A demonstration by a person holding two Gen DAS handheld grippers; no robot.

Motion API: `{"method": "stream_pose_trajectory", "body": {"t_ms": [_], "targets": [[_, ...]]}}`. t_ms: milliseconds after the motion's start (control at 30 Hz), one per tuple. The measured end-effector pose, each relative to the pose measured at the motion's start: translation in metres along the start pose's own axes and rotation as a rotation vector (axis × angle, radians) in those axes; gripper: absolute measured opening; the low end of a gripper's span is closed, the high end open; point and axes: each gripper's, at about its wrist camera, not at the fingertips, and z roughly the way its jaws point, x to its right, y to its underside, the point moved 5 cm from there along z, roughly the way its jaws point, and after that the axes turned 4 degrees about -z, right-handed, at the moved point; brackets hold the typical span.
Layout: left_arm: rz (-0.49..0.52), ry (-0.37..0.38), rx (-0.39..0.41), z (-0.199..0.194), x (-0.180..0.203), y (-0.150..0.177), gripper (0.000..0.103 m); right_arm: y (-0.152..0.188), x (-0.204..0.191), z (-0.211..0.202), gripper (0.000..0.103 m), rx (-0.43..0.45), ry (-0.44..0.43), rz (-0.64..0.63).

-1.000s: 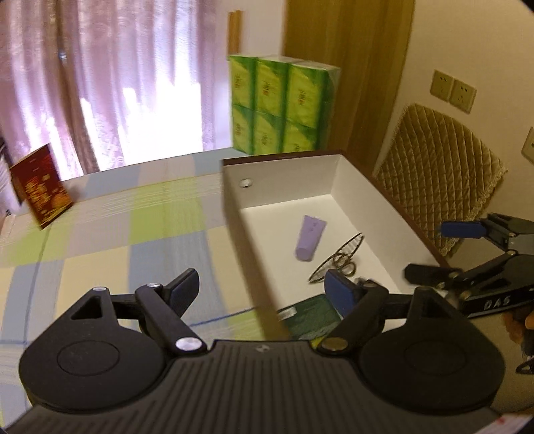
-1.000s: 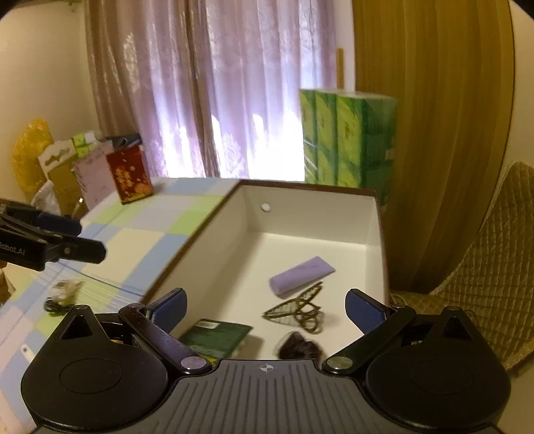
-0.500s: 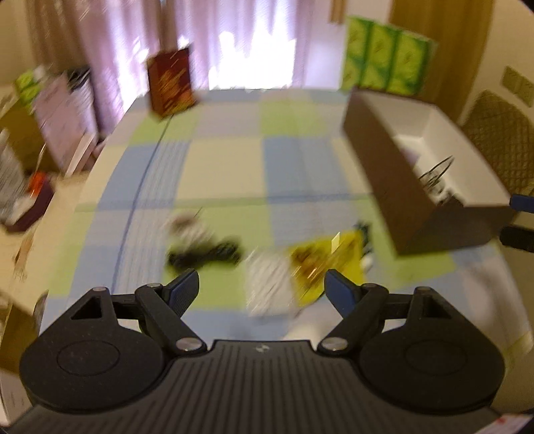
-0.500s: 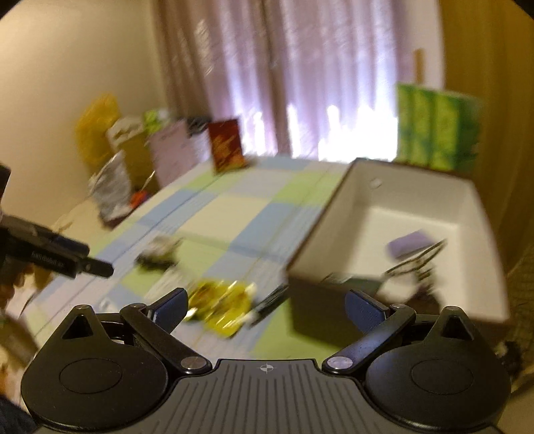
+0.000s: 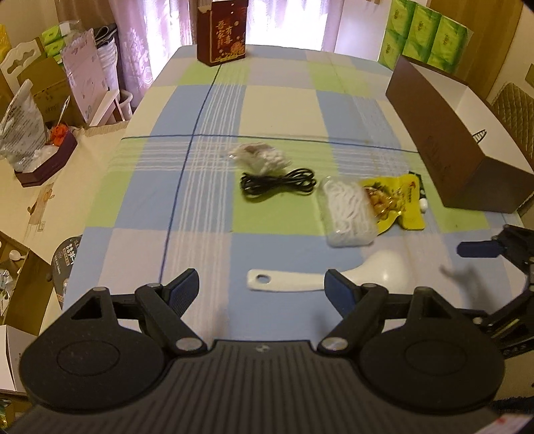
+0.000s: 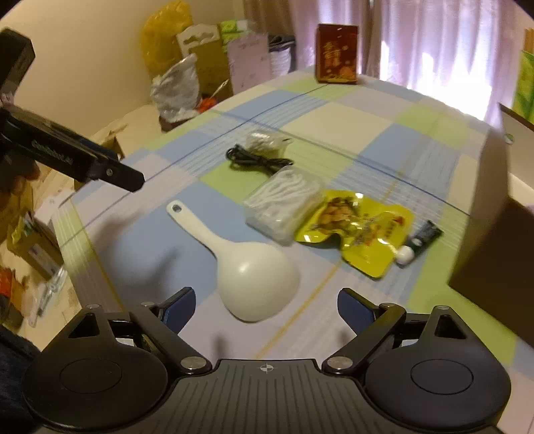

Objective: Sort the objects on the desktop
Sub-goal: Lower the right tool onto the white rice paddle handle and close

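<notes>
On the checked tablecloth lie a white rice spoon [image 5: 320, 277] [image 6: 247, 263], a clear box of white swabs [image 5: 347, 210] [image 6: 283, 203], a yellow snack packet [image 5: 397, 203] [image 6: 360, 227], a black cable [image 5: 277, 183] [image 6: 257, 160], a small white bag [image 5: 260, 157] [image 6: 263, 140] and a dark tube with a white cap [image 6: 420, 240]. The brown storage box [image 5: 444, 147] [image 6: 494, 253] stands at the right. My left gripper [image 5: 262, 287] is open and empty, just before the spoon's handle. My right gripper [image 6: 265, 307] is open and empty, just before the spoon's bowl.
A red gift box [image 5: 222, 31] [image 6: 337, 53] stands at the table's far end. Green tissue packs [image 5: 424, 36] stand behind the brown box. Cardboard boxes and bags [image 5: 40, 110] crowd the floor left of the table. A quilted chair [image 5: 514, 110] is at the right.
Both grippers have pulled back from over the brown box and swung left toward the loose objects on the cloth. Both stay open and empty.
</notes>
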Motion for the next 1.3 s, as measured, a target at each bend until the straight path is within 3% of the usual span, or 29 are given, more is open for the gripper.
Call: {"method": "stream_pose_trajectory", "body": {"t_ms": [167, 367, 533, 867, 1167, 1300], "targets": [[-0.004, -0.014, -0.016, 0.003, -0.025, 0.004, 0.079, -0.008, -0.004, 0.021, 0.088, -0.05, 0.004, -0.122], [-0.023, -0.023, -0.029, 0.005, -0.045, 0.006, 0.079, -0.022, -0.007, 0.048, 0.085, -0.123, -0.064, -0.285], [-0.039, -0.02, -0.038, 0.006, -0.053, 0.01, 0.079, -0.031, -0.012, 0.067, 0.066, -0.199, -0.112, -0.391], [-0.072, -0.029, -0.051, 0.008, -0.069, 0.016, 0.079, -0.037, -0.03, 0.08, 0.058, -0.329, -0.13, -0.596], [-0.091, -0.027, -0.06, 0.011, -0.08, 0.022, 0.079, 0.0, -0.01, 0.053, 0.058, -0.476, -0.099, -0.544], [-0.084, -0.017, -0.066, 0.014, -0.079, 0.022, 0.079, 0.002, -0.003, 0.051, 0.059, -0.448, -0.066, -0.49]]}}
